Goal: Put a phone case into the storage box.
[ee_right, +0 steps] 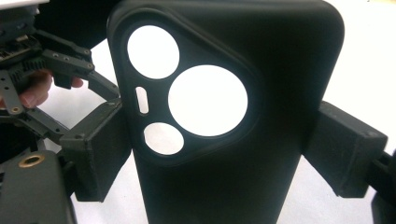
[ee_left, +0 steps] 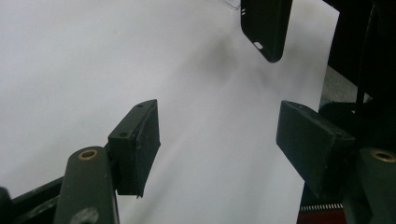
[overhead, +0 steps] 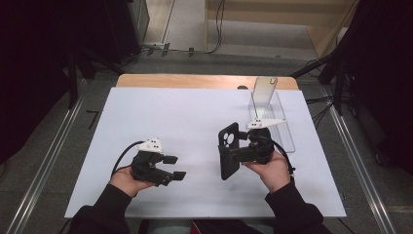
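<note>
Right up against the lens in the right gripper view sits a black phone case [ee_right: 224, 116], back side facing the camera, with the camera cutouts showing white table through them. Both pads of the right gripper [overhead: 233, 152] press on its long edges, so it's clamped firmly on the case. From the high view, the case [overhead: 229, 150] is held upright, just above the white table sheet [overhead: 160, 112], right of centre. The person's right hand [overhead: 269, 169] wraps the gripper from below.

Over on the left, the left gripper [overhead: 175, 167] sits low near the table's front edge, jaws spread wide with nothing between them. Its own view looks across the bare sheet, with the case's bottom end [ee_left: 266, 28] hanging at the top, well apart from it.

Behind the right gripper there's a clear plastic stand [overhead: 272, 114] near the table's far right corner, with a see-through upright panel.
</note>
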